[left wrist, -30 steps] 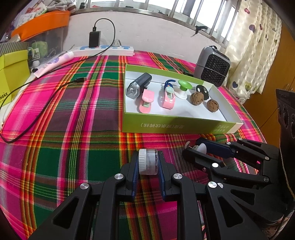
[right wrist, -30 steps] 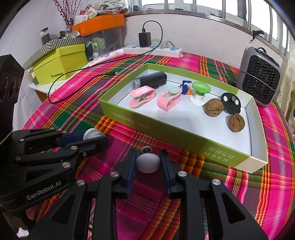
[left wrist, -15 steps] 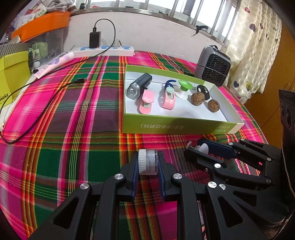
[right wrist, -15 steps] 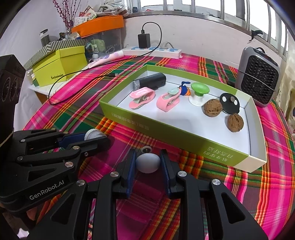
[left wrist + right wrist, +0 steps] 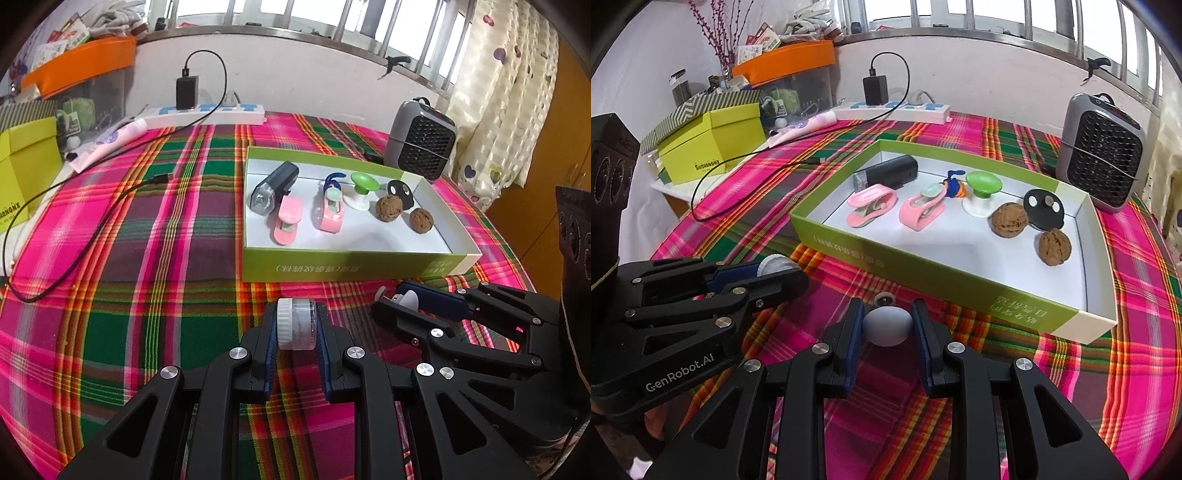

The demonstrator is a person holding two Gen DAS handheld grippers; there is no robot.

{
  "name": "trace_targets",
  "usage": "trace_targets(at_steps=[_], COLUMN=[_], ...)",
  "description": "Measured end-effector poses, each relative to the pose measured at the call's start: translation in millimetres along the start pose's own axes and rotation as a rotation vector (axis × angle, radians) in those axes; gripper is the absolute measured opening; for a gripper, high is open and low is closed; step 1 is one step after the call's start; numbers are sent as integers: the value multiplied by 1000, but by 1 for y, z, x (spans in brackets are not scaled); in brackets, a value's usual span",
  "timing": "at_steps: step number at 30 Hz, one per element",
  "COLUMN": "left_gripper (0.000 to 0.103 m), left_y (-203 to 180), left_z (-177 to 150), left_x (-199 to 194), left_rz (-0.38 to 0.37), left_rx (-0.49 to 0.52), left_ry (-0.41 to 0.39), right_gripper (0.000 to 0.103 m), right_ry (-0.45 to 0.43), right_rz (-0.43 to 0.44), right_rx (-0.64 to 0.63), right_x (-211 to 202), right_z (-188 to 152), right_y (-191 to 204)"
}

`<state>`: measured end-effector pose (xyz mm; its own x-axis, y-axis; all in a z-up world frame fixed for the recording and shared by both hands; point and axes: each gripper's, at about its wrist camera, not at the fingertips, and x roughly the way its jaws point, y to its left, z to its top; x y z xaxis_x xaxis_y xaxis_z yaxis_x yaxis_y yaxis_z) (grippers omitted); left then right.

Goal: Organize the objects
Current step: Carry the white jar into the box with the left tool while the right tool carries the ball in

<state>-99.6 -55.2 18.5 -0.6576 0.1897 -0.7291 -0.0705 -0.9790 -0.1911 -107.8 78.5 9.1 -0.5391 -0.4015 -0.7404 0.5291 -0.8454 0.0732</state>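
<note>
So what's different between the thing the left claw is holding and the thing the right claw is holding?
The left gripper holds a small clear jar with a ribbed white lid, lying sideways; the right gripper holds a smooth, opaque pale-grey egg-shaped piece. The jar is cylindrical and see-through, the egg-shaped piece rounded and solid-looking. Both are small, pinched between the fingers, short of the green box.

**Plastic, card and woven cloth**

The tablecloth [image 5: 110, 258] is woven plaid fabric, matt. The box [image 5: 351, 267] looks like card, satin green outside and smooth white inside. Both walnuts [image 5: 1010, 220] are rough and dull. The clips [image 5: 871, 206] are glossy pink plastic. The jar [image 5: 297, 325] is clear plastic with a ribbed white cap. The egg [image 5: 888, 326] is smooth and matt. The left gripper [image 5: 295, 336] and right gripper [image 5: 888, 328] are matt black plastic with shiny metal bolts.
</note>
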Motion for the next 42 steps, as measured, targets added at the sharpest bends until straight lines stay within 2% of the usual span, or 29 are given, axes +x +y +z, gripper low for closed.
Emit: trace_targets(at_steps=[24,42], left_gripper=[17,17], left_y=[-23,-31], left_z=[39,58], left_x=[-4,24], left_rz=[-17,-20], left_rx=[79,98], left_ry=[-49,-23], right_gripper=[27,27], right_ry=[-84,-68], right_rz=[-37,-50], right_rx=[62,79], right_x=[-21,-1], right_z=[25,48], right_y=[-36,-64])
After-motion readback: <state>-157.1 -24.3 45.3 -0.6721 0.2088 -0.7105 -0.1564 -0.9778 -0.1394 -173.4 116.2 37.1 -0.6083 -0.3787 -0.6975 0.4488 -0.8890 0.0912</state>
